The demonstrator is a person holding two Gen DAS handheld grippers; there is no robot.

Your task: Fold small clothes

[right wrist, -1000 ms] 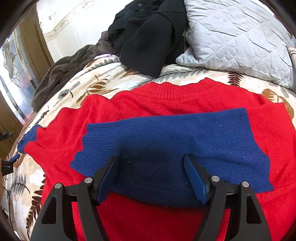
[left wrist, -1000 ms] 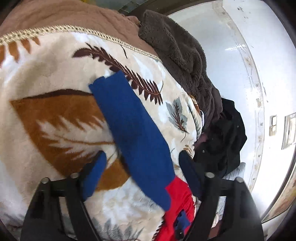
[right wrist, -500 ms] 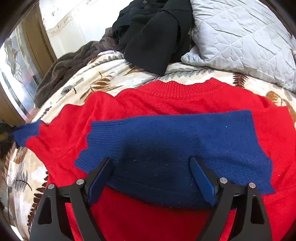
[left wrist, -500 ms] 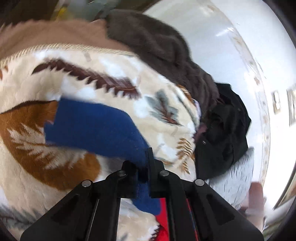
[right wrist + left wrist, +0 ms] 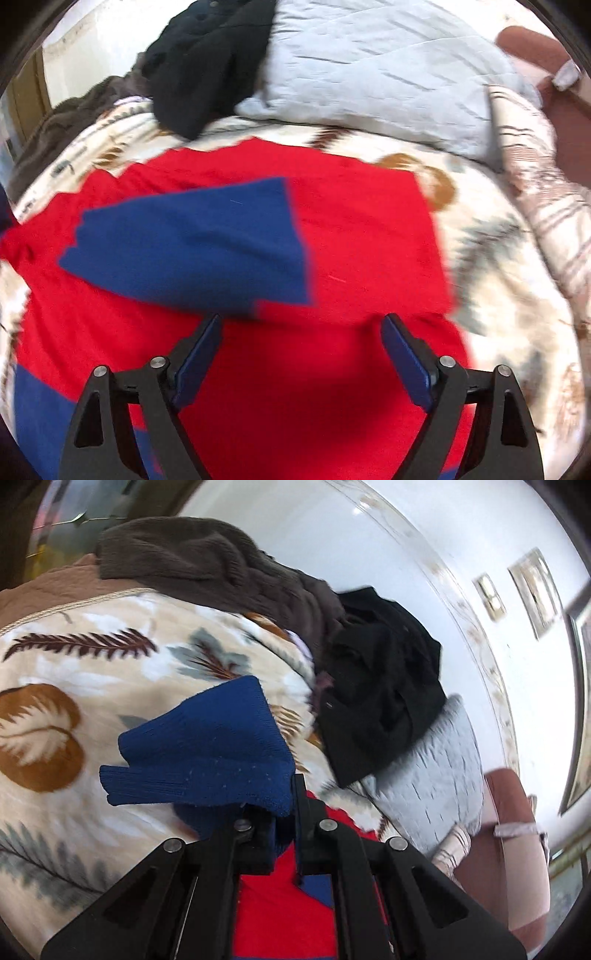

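The left tool [image 5: 284,812] is seen clenched on the blue knitted sleeve cuff [image 5: 199,753] of the red and blue knitted sweater [image 5: 280,369], and the cuff is held lifted above the cream leaf-patterned blanket [image 5: 92,664] on the bed. Below that tool, red body fabric of the sweater is seen. The right tool [image 5: 301,354] is held over the red front of the sweater, its jaws opening wide with nothing gripped between them. Just beyond it, the other blue sleeve [image 5: 192,251] is laid folded across the chest, its cuff edge towards the left side. The sweater's right edge is bordered by bare blanket, which is left free up to a striped cream cloth [image 5: 546,206]. Past the neckline, a narrow strip of blanket is closed off by a grey quilted pillow [image 5: 369,59], a black garment [image 5: 207,62] and a brown fleece throw [image 5: 207,565], with a white wall [image 5: 369,535] behind.
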